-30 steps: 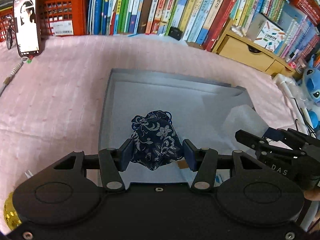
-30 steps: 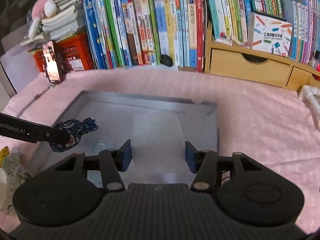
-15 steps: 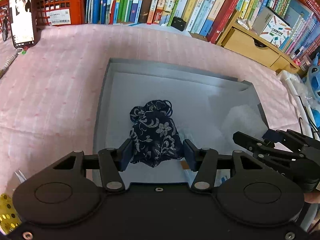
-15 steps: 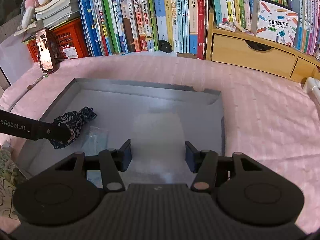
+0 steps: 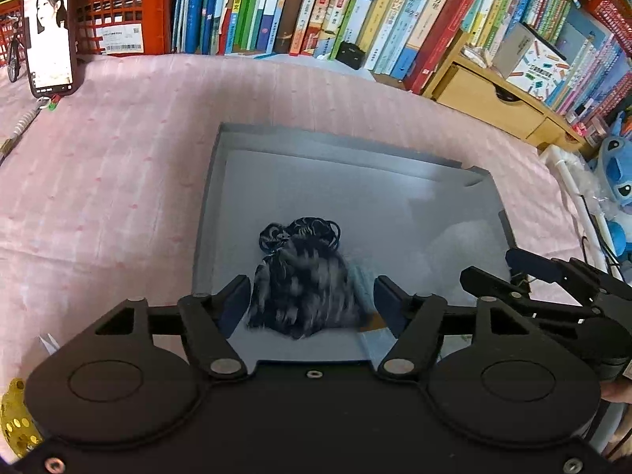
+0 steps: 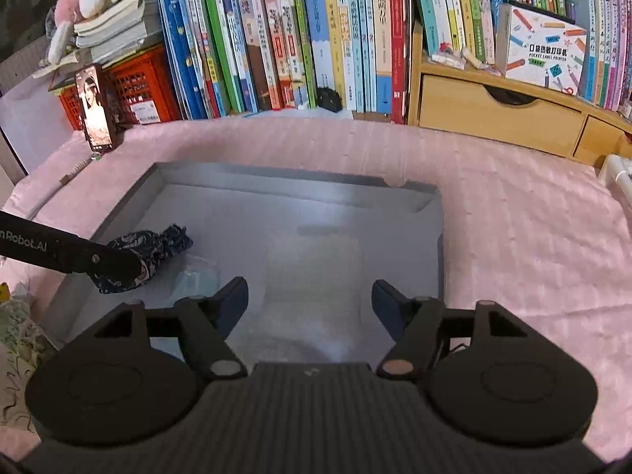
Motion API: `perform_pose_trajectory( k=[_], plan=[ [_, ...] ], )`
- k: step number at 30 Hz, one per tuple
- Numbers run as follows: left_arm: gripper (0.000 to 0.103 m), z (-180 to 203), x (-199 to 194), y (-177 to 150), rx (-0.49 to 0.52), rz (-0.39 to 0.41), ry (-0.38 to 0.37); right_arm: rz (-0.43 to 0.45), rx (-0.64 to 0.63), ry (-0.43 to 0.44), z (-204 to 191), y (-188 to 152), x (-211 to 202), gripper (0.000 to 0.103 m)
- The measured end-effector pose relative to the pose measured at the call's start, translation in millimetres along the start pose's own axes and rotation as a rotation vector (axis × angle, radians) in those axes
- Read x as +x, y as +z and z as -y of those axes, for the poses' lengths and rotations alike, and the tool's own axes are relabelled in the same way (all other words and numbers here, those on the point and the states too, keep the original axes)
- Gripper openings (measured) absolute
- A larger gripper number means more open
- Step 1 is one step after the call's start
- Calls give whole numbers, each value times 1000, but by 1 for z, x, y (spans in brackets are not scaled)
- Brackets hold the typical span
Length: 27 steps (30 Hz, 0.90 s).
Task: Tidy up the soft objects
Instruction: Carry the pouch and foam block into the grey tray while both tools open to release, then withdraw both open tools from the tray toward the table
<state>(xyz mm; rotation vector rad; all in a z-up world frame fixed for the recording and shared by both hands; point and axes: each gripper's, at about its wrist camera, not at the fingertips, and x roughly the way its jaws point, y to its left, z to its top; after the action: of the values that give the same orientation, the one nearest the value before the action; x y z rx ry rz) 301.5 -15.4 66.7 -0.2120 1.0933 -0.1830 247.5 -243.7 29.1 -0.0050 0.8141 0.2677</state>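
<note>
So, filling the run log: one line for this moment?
left claw: just opened, astride navy pouch | pouch: in grey tray | right claw: just opened, empty

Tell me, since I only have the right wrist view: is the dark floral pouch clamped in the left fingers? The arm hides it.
Observer: No. In the left wrist view the left gripper has just been opening. The pouch sits between its fingers, with a gap showing on one side.
Operator: Has it settled in the grey tray?
Observer: I cannot tell. It is over the tray floor near the left wall, but it is motion-blurred.
Operator: Is there anything right of the tray that I'm missing?
Observer: A blue plush toy sits past the wooden drawers.
</note>
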Motion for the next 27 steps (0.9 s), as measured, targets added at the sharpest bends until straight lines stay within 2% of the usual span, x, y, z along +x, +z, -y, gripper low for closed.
perform_pose_trajectory(
  k=[3, 8, 19, 27],
  plan=[
    [78, 1, -4, -2, 5, 4, -16, 18, -4, -1, -1, 0, -8, 83],
    [78, 4, -16, -7, 10, 7, -25, 49, -4, 8, 0, -3, -23, 85],
    [83, 31, -77, -40, 145, 163, -75, 159, -16, 35, -3, -13, -72, 88],
    [87, 45, -117, -79, 230, 295, -121, 228, -23, 39, -6, -27, -110, 89]
  ],
)
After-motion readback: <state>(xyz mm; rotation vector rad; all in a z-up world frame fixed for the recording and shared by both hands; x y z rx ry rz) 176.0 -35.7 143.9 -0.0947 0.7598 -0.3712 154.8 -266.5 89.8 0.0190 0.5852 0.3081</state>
